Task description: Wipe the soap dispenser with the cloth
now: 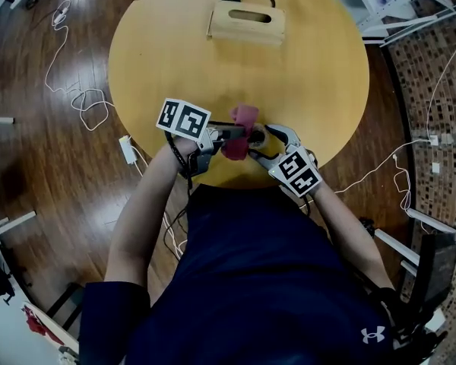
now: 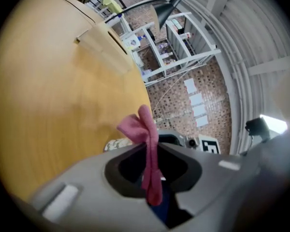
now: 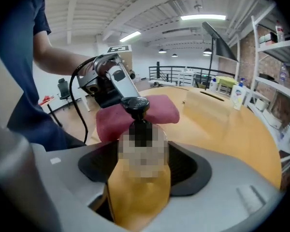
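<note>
By the near edge of the table [image 1: 182, 59], the right gripper [image 1: 264, 144] is clamping the amber soap dispenser [image 3: 139, 182] between its 2 jaws, with the pump [image 3: 137, 104] pointing out along them at the left gripper [image 1: 229, 134], which is pinching the pink cloth [image 2: 146, 129] just beyond the pump.
</note>
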Demonstrator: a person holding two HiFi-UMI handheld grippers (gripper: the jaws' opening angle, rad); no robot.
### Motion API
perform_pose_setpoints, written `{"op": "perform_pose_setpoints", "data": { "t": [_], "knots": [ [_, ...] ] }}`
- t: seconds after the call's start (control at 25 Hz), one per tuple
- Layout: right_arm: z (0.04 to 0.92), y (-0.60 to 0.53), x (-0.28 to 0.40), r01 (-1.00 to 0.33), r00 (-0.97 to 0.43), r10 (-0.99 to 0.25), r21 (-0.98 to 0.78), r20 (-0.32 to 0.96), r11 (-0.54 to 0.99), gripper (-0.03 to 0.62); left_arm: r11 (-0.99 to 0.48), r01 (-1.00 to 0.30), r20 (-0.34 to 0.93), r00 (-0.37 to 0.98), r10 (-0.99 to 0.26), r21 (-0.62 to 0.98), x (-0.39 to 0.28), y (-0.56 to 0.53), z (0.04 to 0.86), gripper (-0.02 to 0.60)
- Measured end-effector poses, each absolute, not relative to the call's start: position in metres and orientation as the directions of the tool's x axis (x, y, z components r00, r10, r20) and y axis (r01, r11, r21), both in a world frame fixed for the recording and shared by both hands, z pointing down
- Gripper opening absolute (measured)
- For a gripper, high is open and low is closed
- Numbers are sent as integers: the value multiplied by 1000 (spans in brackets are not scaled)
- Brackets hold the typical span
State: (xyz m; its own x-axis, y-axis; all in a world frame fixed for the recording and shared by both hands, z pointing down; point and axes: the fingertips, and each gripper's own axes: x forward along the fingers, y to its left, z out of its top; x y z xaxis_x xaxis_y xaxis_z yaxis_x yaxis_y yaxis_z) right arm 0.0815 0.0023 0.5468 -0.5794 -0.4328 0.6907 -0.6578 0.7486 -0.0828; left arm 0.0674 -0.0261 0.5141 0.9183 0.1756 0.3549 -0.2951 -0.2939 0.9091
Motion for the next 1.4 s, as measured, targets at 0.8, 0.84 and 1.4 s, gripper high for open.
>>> {"op": "perform_pose_setpoints", "data": {
  "t": [0.8, 0.84, 1.4],
  "knots": [
    [544, 12, 82, -493, -561, -278, -45, 780, 869, 330, -425, -303, 456, 830, 322, 853, 61, 11, 514, 60],
    [544, 13, 81, -468, -567, -260, -46, 781, 883, 324, -439, -298, 464, 817, 343, 848, 58, 17, 514, 61],
    [539, 8, 84, -524, -554, -332, -9, 763, 852, 353, -360, -290, 392, 885, 252, 887, 66, 4, 515, 61]
  ]
}}
